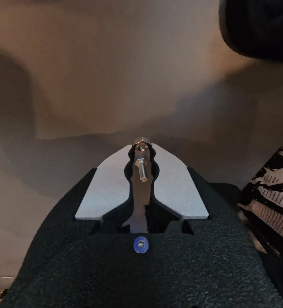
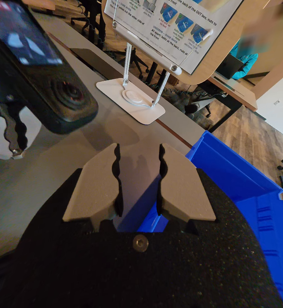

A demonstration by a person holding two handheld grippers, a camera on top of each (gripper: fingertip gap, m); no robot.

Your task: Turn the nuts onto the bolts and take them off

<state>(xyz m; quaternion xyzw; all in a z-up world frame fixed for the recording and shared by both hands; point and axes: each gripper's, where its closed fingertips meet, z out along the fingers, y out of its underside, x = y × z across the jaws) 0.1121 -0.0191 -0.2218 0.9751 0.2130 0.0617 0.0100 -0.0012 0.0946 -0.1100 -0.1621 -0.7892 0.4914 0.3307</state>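
Note:
In the left wrist view, my left gripper (image 1: 141, 145) is shut on a silver hex-headed bolt (image 1: 141, 171) just above the grey table (image 1: 104, 83). The fingertips clamp its hex end. The threaded shank points back toward the camera in the gap between the fingers. A small nut (image 1: 140, 162) sits on the shank near the clamped end. In the right wrist view, my right gripper (image 2: 139, 150) is open and empty. It hovers over the table beside a blue bin (image 2: 234, 181). The left gripper (image 2: 16, 152) also shows at the left there, with metal at its tips.
A white stand (image 2: 132, 100) holding an instruction sheet (image 2: 162, 28) is on the table's far side. The table edge runs just behind it. A person in teal (image 2: 244, 65) sits at another desk beyond. Black-and-white patterned fabric (image 1: 271, 191) lies at the right of the left wrist view. Across from one pair of fingers to the other is roughly 20 cm.

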